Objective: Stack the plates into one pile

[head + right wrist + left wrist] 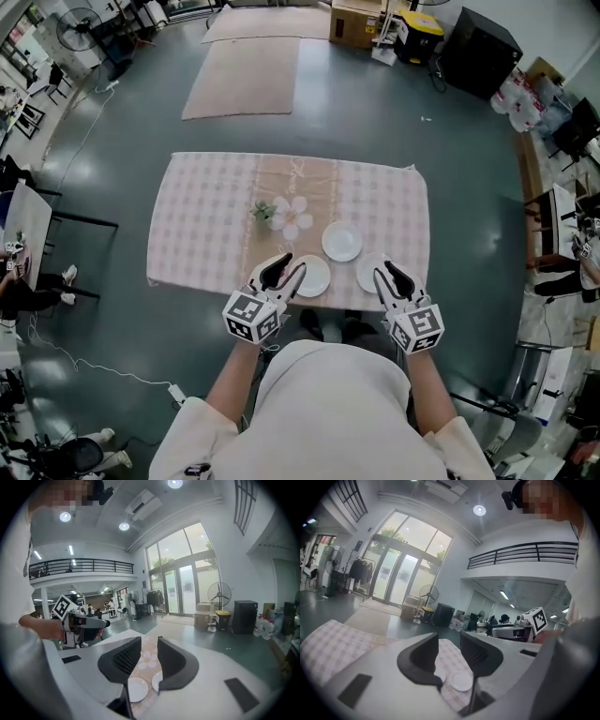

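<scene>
Three white plates lie apart on the checked tablecloth point(197, 216): a far one point(341, 242), a near left one point(314, 277) and a near right one point(367, 272). My left gripper point(286, 268) hovers over the near left plate's near edge, jaws open and empty. My right gripper point(386, 274) hangs over the near right plate, also open and empty. In the left gripper view the gripper point(450, 654) frames a plate point(461, 681) below its jaws. Under the gripper point(144, 656) in the right gripper view lie two plates point(137, 689) point(156, 681).
A small potted plant point(263, 212) stands left of the plates beside a flower print point(298, 217). The table's near edge runs just under both grippers. Around the table are mats point(246, 75), boxes point(354, 23), a standing fan point(218, 595) and furniture along the walls.
</scene>
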Demonstrator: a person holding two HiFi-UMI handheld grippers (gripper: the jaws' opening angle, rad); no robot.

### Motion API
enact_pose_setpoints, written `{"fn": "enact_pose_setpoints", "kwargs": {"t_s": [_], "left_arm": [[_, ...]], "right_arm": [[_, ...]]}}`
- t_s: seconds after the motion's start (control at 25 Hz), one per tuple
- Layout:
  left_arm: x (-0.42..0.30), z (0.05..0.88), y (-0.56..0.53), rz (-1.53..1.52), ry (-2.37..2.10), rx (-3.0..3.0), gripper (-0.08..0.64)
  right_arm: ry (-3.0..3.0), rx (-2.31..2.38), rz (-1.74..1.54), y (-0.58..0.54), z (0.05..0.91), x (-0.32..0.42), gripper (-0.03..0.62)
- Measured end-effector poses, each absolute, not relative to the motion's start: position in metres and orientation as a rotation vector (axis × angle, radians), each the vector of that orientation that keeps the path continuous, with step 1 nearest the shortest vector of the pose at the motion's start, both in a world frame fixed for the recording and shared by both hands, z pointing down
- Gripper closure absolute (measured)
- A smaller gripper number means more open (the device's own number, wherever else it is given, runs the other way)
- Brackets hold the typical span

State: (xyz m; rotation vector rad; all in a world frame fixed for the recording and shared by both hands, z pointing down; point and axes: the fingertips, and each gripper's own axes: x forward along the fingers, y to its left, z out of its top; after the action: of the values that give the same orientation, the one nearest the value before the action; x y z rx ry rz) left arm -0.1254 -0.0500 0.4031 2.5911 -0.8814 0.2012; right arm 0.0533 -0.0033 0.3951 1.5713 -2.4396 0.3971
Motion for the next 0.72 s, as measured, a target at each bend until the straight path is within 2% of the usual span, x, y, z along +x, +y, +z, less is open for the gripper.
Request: {"fn": "enact_pose_setpoints", "kwargs": {"t_s": [0.4,0.72], "left_arm": [[-0.103,0.414,-0.032,0.199,-1.042,2.531,0.408],[-0.103,0.426,-0.027,0.217,-1.106,2.477,0.408]], "right_arm": [[-2.537,1.404,0.396,-0.019,0.405,0.077,0.465],[-2.567,1.274,0.434,-0.028,0.422,0.065,0.465]]}}
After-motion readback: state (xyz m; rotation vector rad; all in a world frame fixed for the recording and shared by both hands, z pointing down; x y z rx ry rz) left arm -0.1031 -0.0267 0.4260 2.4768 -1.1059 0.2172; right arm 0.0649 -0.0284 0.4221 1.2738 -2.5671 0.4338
